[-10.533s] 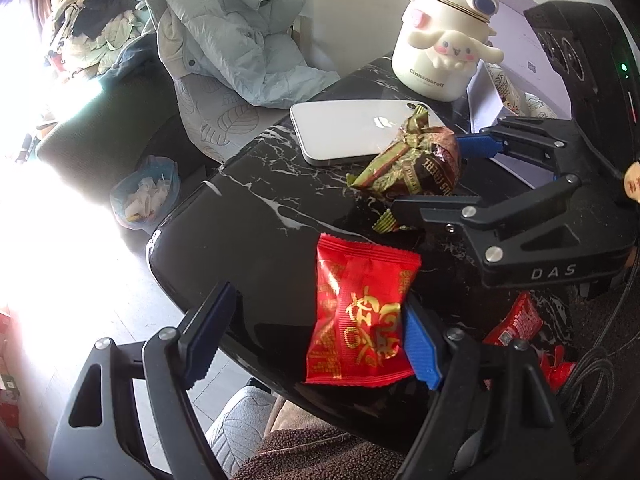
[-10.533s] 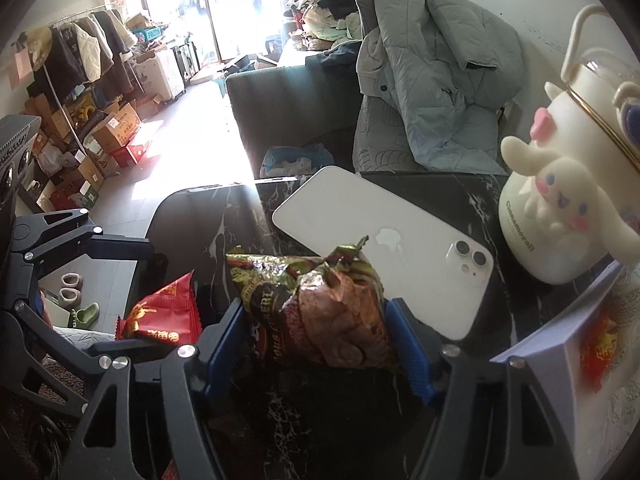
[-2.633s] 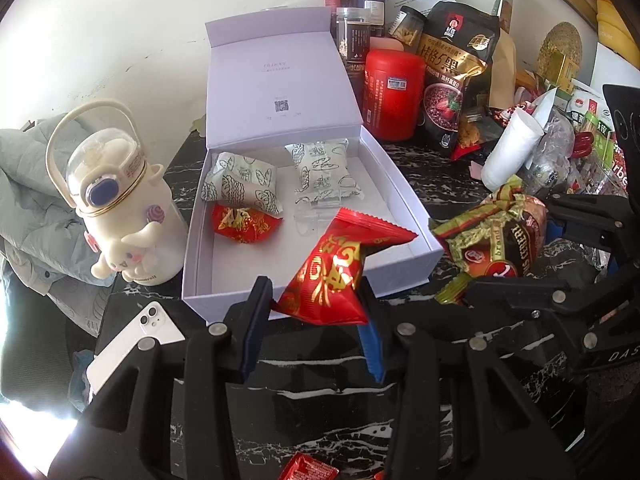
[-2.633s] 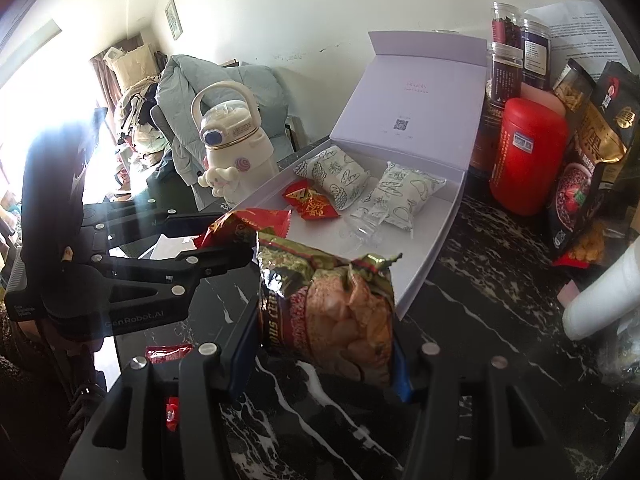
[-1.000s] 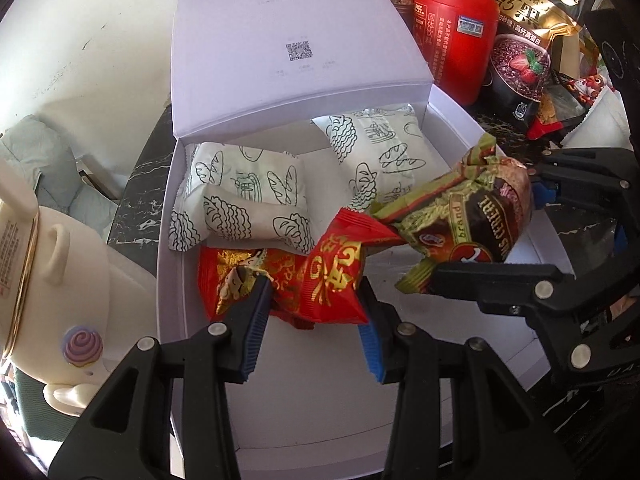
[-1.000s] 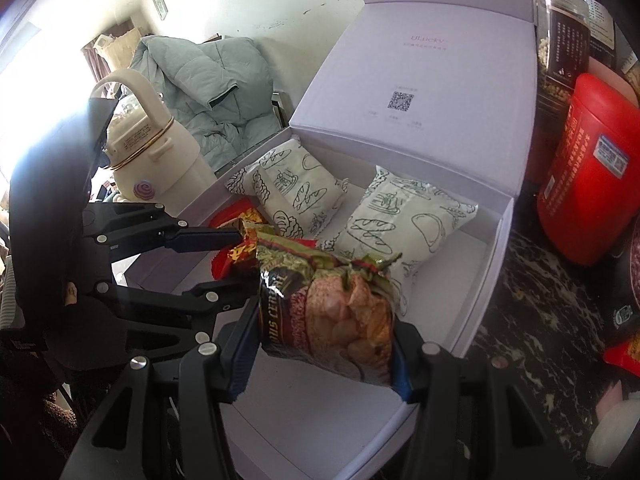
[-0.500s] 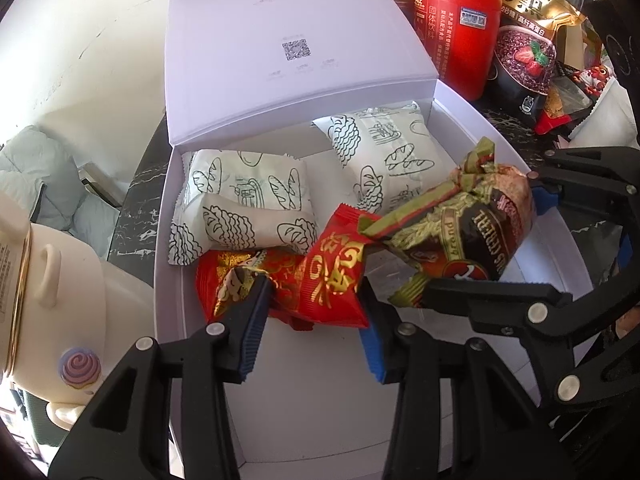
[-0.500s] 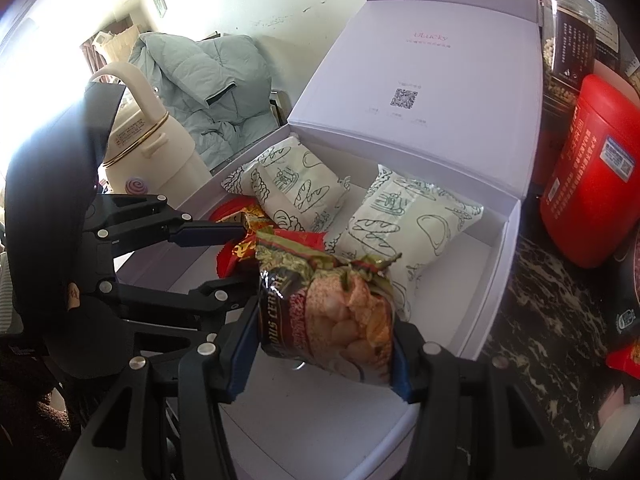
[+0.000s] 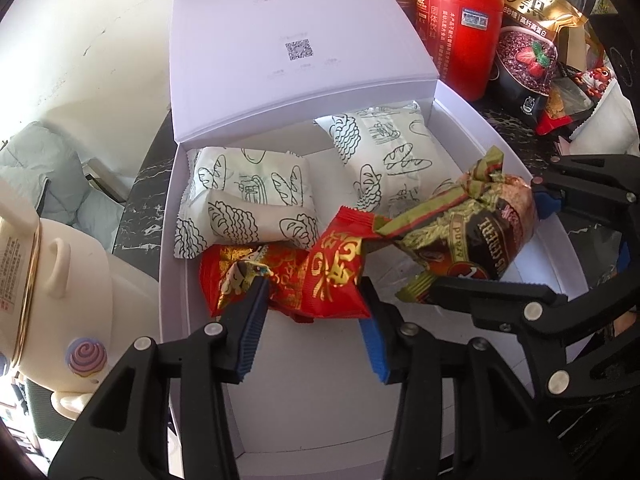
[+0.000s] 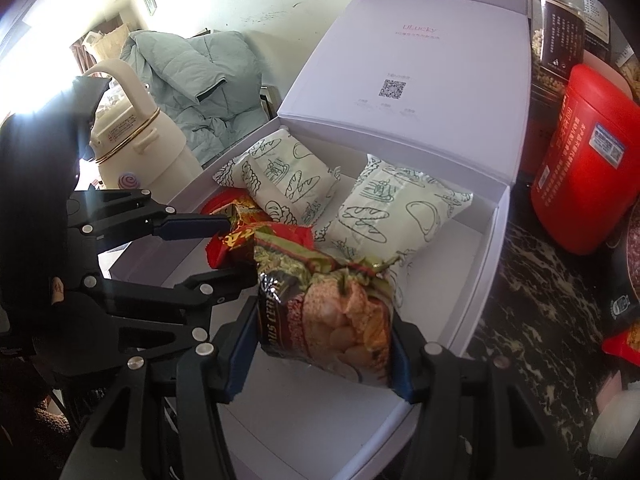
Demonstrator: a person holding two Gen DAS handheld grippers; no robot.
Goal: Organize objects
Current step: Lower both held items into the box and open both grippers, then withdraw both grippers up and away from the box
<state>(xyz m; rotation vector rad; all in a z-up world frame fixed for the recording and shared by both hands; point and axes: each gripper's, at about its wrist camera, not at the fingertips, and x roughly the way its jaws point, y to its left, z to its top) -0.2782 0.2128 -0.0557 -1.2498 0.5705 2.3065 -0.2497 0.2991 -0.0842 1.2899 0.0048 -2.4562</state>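
Note:
An open lilac box (image 9: 172, 240) holds two white bread-print packets (image 9: 248, 200) and a red packet (image 9: 236, 264). My left gripper (image 9: 314, 292) hangs low inside the box. Its jaws are opening, and its pads still touch a second red snack packet (image 9: 336, 264) that leans on the one lying there. My right gripper (image 10: 322, 344) is shut on a brown-and-green snack bag (image 10: 332, 312) and holds it over the box's front right part. Both tools show in each other's view: the left gripper (image 10: 238, 245) and the right gripper (image 9: 488, 248).
A cream kettle-shaped bottle (image 9: 48, 280) stands left of the box. Behind and right of it are a red canister (image 9: 460, 20), a dark oats bag (image 9: 528, 40) and jars. The box lid (image 10: 420, 60) stands upright at the back. A grey-green jacket (image 10: 192, 80) lies beyond the black marble table (image 10: 520, 300).
Both grippers brought their packets from the table's left end to the box and lowered them into it. Over the last second they barely moved; the left fingers stand slightly wider.

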